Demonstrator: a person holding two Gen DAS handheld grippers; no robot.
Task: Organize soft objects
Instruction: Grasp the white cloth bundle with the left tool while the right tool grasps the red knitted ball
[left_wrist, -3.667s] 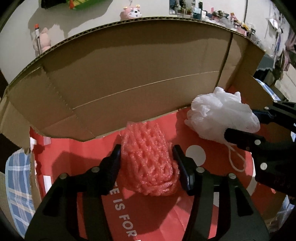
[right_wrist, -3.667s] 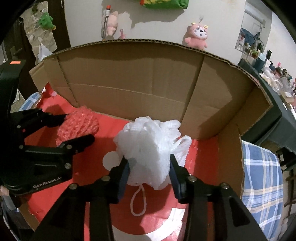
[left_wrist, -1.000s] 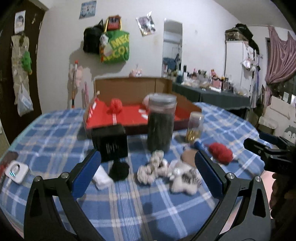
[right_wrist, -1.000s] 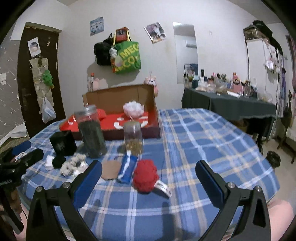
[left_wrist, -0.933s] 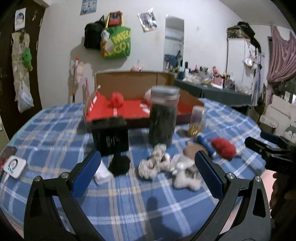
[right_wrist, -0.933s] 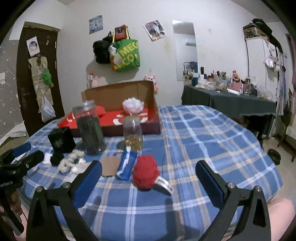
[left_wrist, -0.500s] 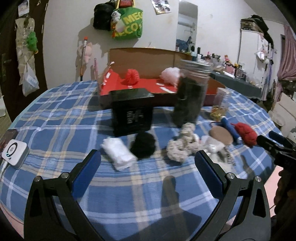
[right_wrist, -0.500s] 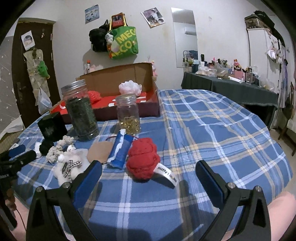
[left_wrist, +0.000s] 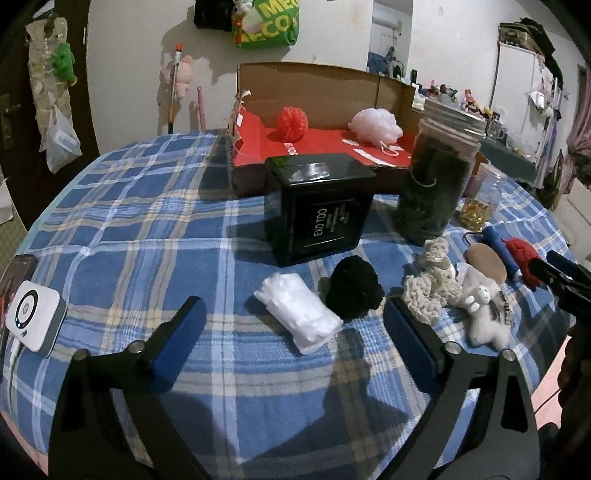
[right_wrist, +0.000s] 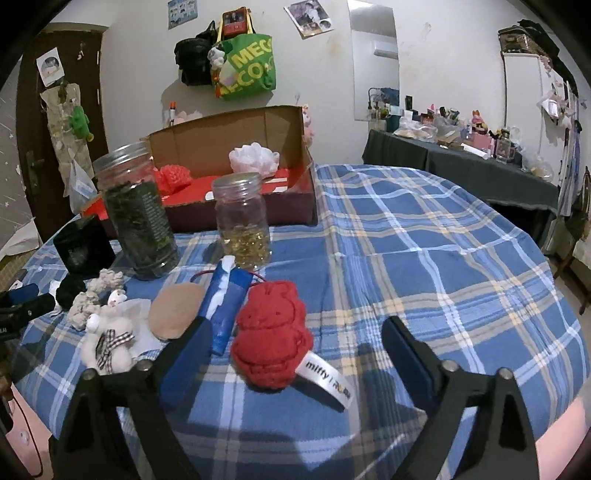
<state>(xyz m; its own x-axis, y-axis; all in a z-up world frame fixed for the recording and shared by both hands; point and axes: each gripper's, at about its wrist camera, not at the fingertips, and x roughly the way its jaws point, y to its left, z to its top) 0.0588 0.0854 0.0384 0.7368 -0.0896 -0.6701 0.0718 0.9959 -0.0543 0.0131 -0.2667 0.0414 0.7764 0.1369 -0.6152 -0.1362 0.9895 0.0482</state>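
Checked tablecloth (left_wrist: 122, 236) fills my view; soft items await boxing. My left gripper (left_wrist: 291, 332), jaws closing, frames the white wad (left_wrist: 299, 317); my right gripper (right_wrist: 295, 354), jaws closing, frames the red knit toy (right_wrist: 273, 332), both short of the cardboard box (left_wrist: 317, 85).

pompom (left_wrist: 354, 293) right of wad (left_wrist: 301, 312)

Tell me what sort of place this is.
Most likely a lived-in room at home, perhaps a bedroom. A checked cloth covers the table, a green bag hangs on the wall, and a side table is crowded with bottles and trinkets.
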